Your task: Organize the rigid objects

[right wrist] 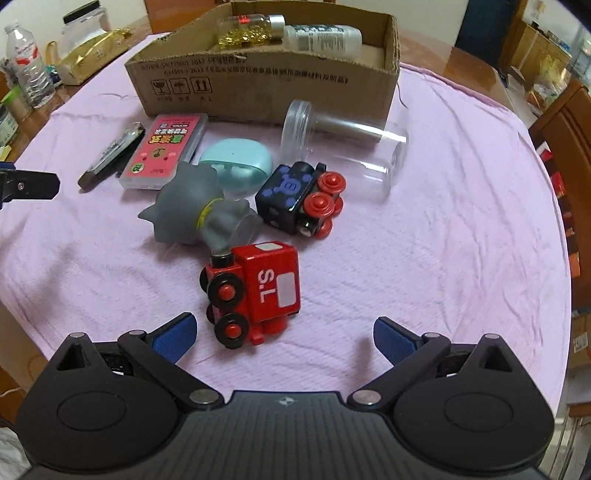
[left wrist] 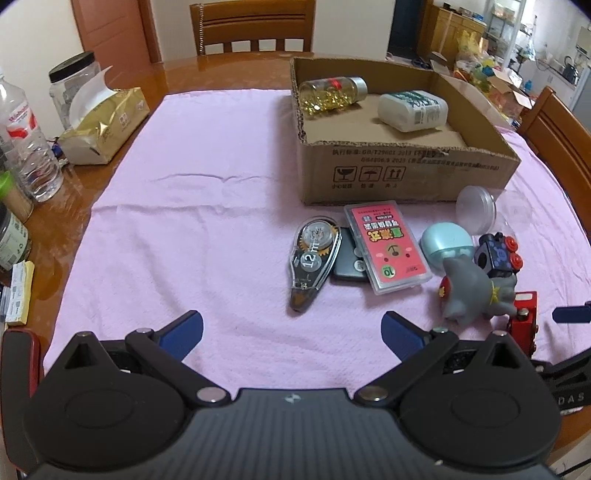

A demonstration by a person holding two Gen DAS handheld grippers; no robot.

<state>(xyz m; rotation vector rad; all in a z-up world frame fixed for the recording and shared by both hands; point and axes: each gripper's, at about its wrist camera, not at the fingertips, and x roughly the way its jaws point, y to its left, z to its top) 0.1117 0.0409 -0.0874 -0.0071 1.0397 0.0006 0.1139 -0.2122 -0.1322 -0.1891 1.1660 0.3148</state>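
Note:
A cardboard box (left wrist: 406,173) (right wrist: 258,85) stands on the pink cloth with a bottle of yellow capsules (left wrist: 332,96) and a white bottle (left wrist: 413,110) lying inside. In front of it lie a correction tape (left wrist: 314,258), a pink card case (left wrist: 388,247) (right wrist: 162,151), a teal case (left wrist: 445,245) (right wrist: 236,166), a grey cat toy (left wrist: 472,291) (right wrist: 199,210), a dark blue toy car (right wrist: 299,195), a clear jar (right wrist: 351,147) and a red toy train (right wrist: 255,291). My left gripper (left wrist: 291,332) is open above bare cloth. My right gripper (right wrist: 284,332) is open, the train just ahead of it.
A tissue pack (left wrist: 103,125), a water bottle (left wrist: 29,140) and jars stand on the wooden table left of the cloth. Wooden chairs (left wrist: 251,26) stand at the far side and right. A dark flat object (left wrist: 347,258) lies under the card case.

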